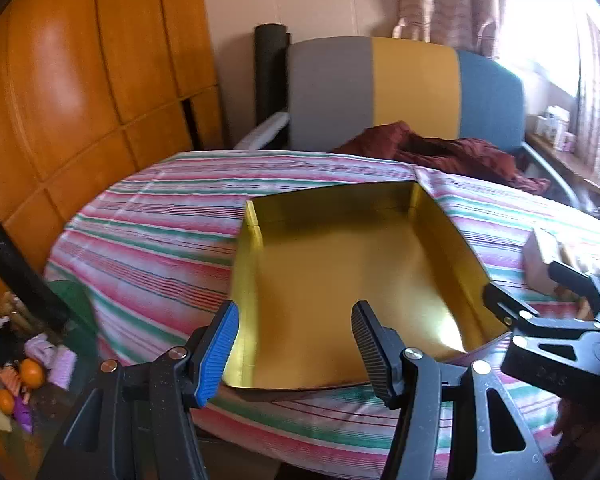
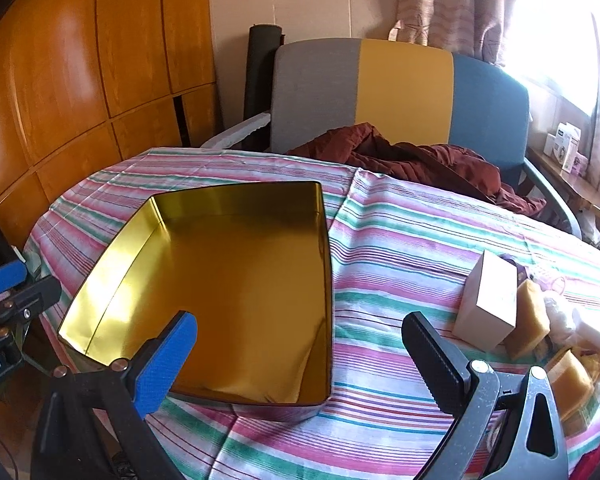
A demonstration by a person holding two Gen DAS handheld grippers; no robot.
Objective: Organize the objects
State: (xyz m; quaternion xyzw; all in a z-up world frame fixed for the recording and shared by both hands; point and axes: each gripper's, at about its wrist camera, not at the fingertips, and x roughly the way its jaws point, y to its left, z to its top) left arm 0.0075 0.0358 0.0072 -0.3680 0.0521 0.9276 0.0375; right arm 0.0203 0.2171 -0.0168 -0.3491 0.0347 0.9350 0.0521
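Observation:
An empty gold tin (image 1: pixel 340 272) (image 2: pixel 236 264) with no lid stands on the striped tablecloth (image 2: pixel 400 240). My left gripper (image 1: pixel 296 312) hovers over the tin's near edge, jaws apart with nothing between them; its blue pad shows at the left edge of the right wrist view (image 2: pixel 4 276). My right gripper (image 2: pixel 300 318) is wide open above the tin's near right corner, holding nothing. To its right lie a pale pink box (image 2: pixel 488 300) (image 1: pixel 540 264), yellow sponges (image 2: pixel 530 312) and plastic-wrapped items (image 2: pixel 572 320).
A chair (image 2: pixel 400 92) with a grey, yellow and blue back stands behind the table, a maroon cloth (image 2: pixel 420 164) draped over it. Wooden cabinets (image 1: pixel 80 80) line the left. A bag with oranges (image 1: pixel 30 372) sits low at left. Small boxes (image 2: pixel 566 148) sit on the window ledge.

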